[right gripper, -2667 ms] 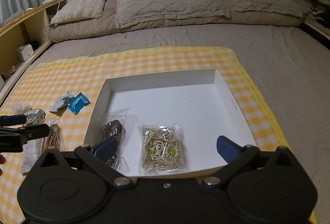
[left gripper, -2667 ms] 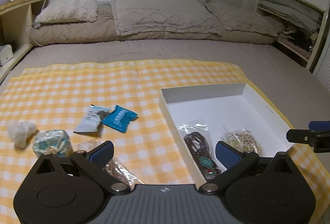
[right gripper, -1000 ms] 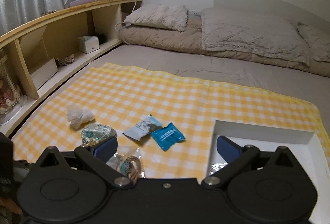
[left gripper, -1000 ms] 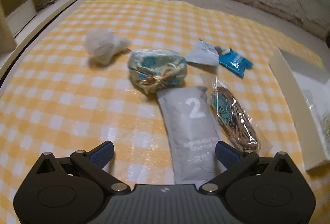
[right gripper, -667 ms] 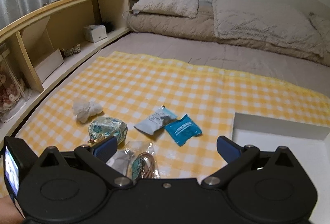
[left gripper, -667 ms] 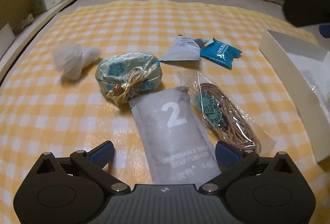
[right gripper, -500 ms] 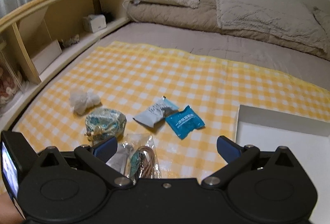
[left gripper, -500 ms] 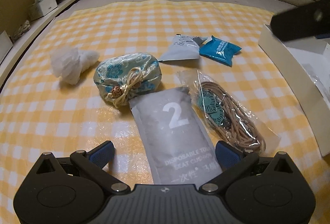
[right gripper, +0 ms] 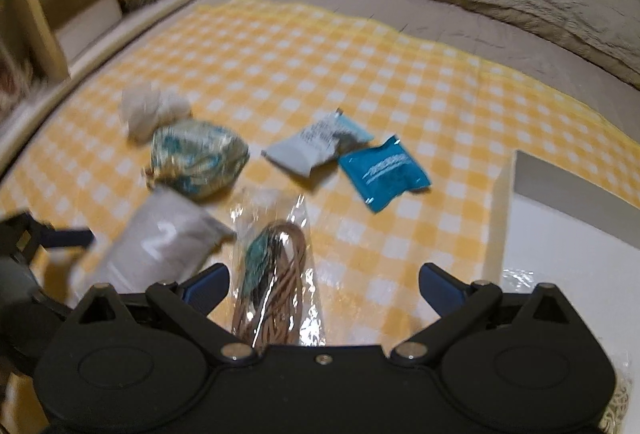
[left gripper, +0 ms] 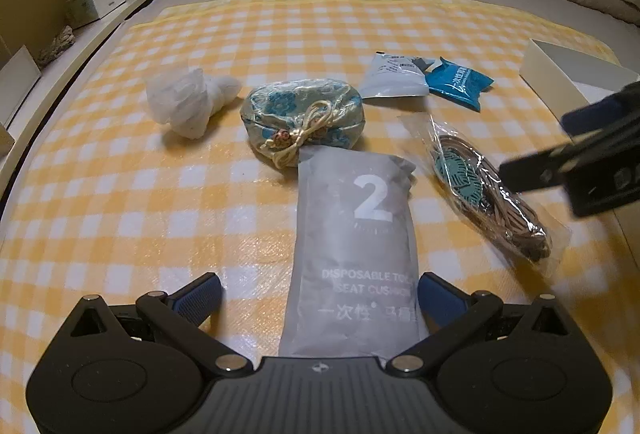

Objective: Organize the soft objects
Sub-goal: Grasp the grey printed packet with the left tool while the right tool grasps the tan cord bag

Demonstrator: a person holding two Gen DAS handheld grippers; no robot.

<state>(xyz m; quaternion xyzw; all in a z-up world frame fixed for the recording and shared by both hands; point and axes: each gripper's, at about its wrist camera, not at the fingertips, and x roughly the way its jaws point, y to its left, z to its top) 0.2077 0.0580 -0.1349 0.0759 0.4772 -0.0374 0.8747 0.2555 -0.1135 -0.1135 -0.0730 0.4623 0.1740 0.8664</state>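
The left gripper [left gripper: 318, 292] points steeply down at the yellow checked cloth [left gripper: 120, 170], its blue pads wide apart and straddling the near end of the grey disposable toilet seat cushion packet [left gripper: 356, 234], which lies flat between them with the right pad just at its edge and no squeeze visible. The right gripper [right gripper: 322, 280] tilts down too, its jaws spread and just now closing a little, with the clear bag of brown cord and a teal pendant [right gripper: 276, 266] lying between them nearer the left pad, not pinched; in the left wrist view this gripper shows as a dark blur at three o'clock above that bag. Beyond the grey packet, at twelve o'clock, sits the blue floral drawstring pouch [left gripper: 304, 116] touching the packet's far end, with a white crumpled bundle [left gripper: 188, 106] at eleven o'clock. At one o'clock a grey-white sachet [left gripper: 394, 78] and a blue sachet [left gripper: 458, 82] lie side by side. The white box [right gripper: 560, 234] stands at three o'clock. Compared with a second ago, the right wrist view has dropped from the headboard to the items, and the left view has squared up on the packet.
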